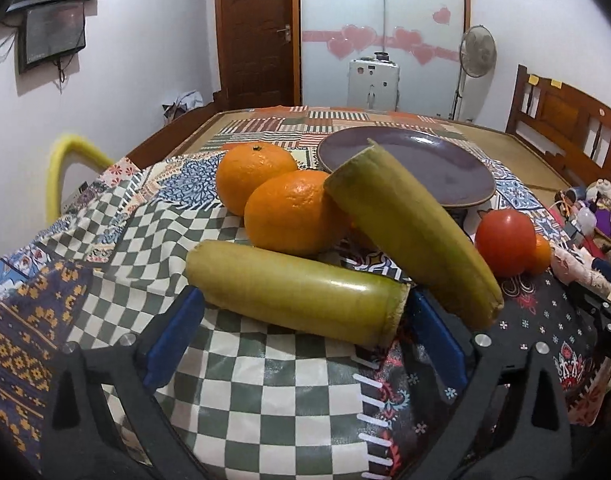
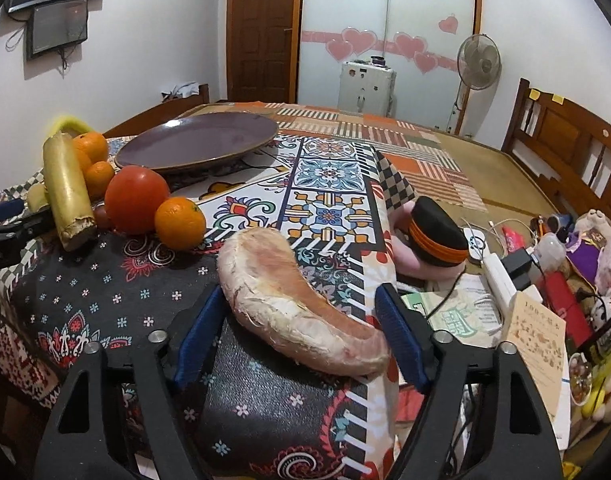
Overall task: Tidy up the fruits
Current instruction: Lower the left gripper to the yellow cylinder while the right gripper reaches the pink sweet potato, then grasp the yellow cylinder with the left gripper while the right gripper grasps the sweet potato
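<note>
Patchwork-printed cloth (image 1: pixel 265 400) covers the tabletop, with a brown wooden door (image 1: pixel 255 32) and a frosted sliding panel dotted with pink heart stickers (image 1: pixel 385 20) on the far wall. A small red-and-white label sits high on that panel, too blurred to read.

Left hand-held gripper (image 1: pixel 305 336) first: its blue-padded fingers (image 1: pixel 173 340) are spread wide, and a short yellow-green cane segment (image 1: pixel 297 296) lies crosswise right between the tips, resting on the cloth, pads not pressing it. Just beyond it a second, longer yellow-green cane segment (image 1: pixel 413 232) leans tilted against two big oranges (image 1: pixel 293 212), one behind the other. Further ahead sits a round purple glazed plate (image 1: pixel 409 168), with nothing on it. Off to that gripper's right, a red tomato (image 1: pixel 505 242) touches a small orange (image 1: pixel 541 254).

Over to the right hand-held gripper (image 2: pixel 301 328): jaws wide here too, and a curved pale pink peeled pomelo wedge (image 2: pixel 297 300) lies between the blue fingers (image 2: pixel 401 340), apart from both pads. Ahead and to its left, the tomato (image 2: pixel 135 200) and small orange (image 2: pixel 179 222) sit side by side, the plate (image 2: pixel 197 144) behind them.

To this gripper's right lies clutter: a black cap-shaped toy with orange stripes (image 2: pixel 437 236), and a cream booklet (image 2: pixel 539 344) with printing too small to make out.
</note>
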{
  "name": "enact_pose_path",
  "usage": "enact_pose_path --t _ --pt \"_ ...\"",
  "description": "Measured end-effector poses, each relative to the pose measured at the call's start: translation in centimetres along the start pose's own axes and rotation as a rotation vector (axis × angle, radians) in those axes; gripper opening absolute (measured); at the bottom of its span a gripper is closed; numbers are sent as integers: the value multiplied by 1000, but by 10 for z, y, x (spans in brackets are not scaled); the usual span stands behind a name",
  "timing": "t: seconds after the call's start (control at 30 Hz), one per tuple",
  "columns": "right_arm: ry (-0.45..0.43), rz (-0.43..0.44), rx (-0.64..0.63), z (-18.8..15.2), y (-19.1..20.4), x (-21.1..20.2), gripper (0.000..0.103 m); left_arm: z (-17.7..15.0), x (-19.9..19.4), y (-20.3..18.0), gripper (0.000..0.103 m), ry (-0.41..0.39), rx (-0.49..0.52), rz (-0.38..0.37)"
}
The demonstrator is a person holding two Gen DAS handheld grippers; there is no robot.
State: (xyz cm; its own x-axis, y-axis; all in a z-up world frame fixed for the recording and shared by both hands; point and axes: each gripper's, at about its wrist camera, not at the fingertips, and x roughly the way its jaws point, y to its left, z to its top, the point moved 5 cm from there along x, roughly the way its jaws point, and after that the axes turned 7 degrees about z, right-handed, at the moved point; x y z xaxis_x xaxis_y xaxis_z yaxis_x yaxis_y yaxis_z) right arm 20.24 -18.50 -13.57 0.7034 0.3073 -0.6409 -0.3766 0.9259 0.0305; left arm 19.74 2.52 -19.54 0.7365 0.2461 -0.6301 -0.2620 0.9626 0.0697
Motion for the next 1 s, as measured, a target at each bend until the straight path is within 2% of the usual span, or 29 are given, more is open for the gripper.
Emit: enact_pose_path --t 0.13,0.27,0.53,0.7,0.9,1.0 --pt "-1 18 9 3 4 2 52 -2 -2 6 102 -3 -3 -28" --pt "-8 30 32 5 5 4 46 -8 -13 19 103 -23 31 -9" --pt "-16 53 62 7 8 4 43 -25 -33 47 103 -11 84 13" --pt "-11 56 63 7 8 5 43 -30 -39 55 103 2 78 14" --pt "-5 53 59 6 9 6 44 -17 -45 41 103 -31 72 -32" --pt "2 52 49 6 11 7 47 -14 -37 30 103 -42 96 2"
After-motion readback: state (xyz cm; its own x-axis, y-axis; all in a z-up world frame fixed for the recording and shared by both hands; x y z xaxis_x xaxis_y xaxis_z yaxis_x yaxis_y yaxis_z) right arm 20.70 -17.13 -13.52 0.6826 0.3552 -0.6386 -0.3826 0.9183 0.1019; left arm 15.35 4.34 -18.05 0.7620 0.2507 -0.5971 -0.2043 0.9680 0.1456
